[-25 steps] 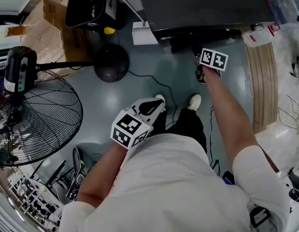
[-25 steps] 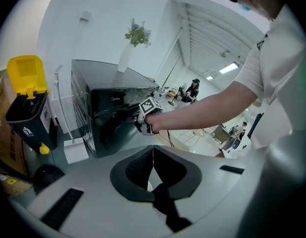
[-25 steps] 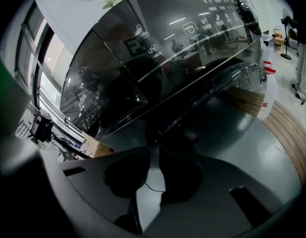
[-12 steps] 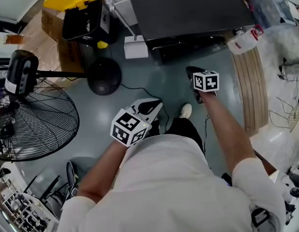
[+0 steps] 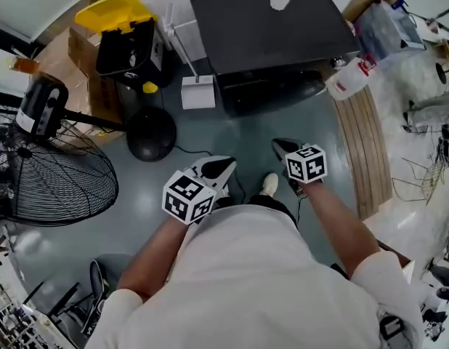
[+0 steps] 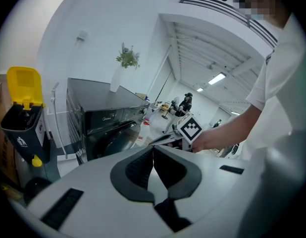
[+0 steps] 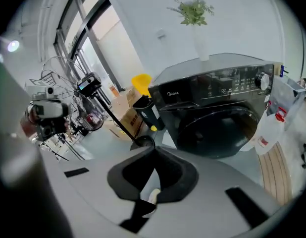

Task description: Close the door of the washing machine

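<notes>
The black washing machine (image 5: 272,31) stands at the top of the head view. Its round dark door (image 7: 225,130) lies flush against the front in the right gripper view, and the left gripper view shows the door (image 6: 111,138) from the side. My right gripper (image 5: 280,147) is shut on nothing and hangs over the floor, well back from the machine. In its own view the right gripper (image 7: 154,150) has its jaws together. My left gripper (image 5: 223,167) is also shut and empty, held near my body. The left gripper (image 6: 153,148) points at the machine's left corner.
A large floor fan (image 5: 46,177) with a round base (image 5: 150,133) stands at the left. A black bin with a yellow lid (image 5: 126,38) and a white box (image 5: 198,91) sit left of the machine. A detergent bottle (image 5: 346,78) and a wooden board (image 5: 362,151) are on the right.
My right gripper has drawn back from the machine's front toward my body and rolled. The left gripper rose slightly. More of the machine's top shows in the head view.
</notes>
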Motion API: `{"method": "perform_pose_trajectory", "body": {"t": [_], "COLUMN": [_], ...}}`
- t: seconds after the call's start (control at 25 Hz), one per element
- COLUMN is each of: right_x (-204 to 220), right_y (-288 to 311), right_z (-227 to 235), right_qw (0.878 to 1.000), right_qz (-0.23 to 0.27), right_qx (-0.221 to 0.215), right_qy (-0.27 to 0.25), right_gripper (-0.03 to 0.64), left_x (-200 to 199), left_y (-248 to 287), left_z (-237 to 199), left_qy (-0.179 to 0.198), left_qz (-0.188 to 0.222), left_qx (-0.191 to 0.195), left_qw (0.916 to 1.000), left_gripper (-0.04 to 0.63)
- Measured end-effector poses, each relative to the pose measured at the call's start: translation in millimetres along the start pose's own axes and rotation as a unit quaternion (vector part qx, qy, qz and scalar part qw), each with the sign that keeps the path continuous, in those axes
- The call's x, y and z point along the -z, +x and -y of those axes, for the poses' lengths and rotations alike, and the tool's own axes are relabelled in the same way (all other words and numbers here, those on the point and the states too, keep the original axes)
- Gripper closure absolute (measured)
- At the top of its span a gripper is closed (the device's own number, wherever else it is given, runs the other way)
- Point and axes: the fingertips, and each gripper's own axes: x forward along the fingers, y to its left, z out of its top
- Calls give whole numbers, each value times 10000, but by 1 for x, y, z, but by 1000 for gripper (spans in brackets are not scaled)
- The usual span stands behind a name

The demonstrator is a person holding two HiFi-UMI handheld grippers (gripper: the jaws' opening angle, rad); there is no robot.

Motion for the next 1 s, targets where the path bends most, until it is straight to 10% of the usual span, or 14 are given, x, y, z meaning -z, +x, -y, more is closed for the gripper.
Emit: {"method": "perform_pose_trajectory", "body": {"t": [1.0], "right_x": [9], "right_y": [-89], "right_z": [-120], "right_qw": [9959], "right_qz": [653], "right_qx": [206], "right_qy": [-586], "right_gripper": [609], "left_x": [16], "left_y": [-52], "left_z": [7], "left_qy": [423], "left_qz": [-18], "left_qx": [353], "left_qw": [9985], "left_gripper": [577]}}
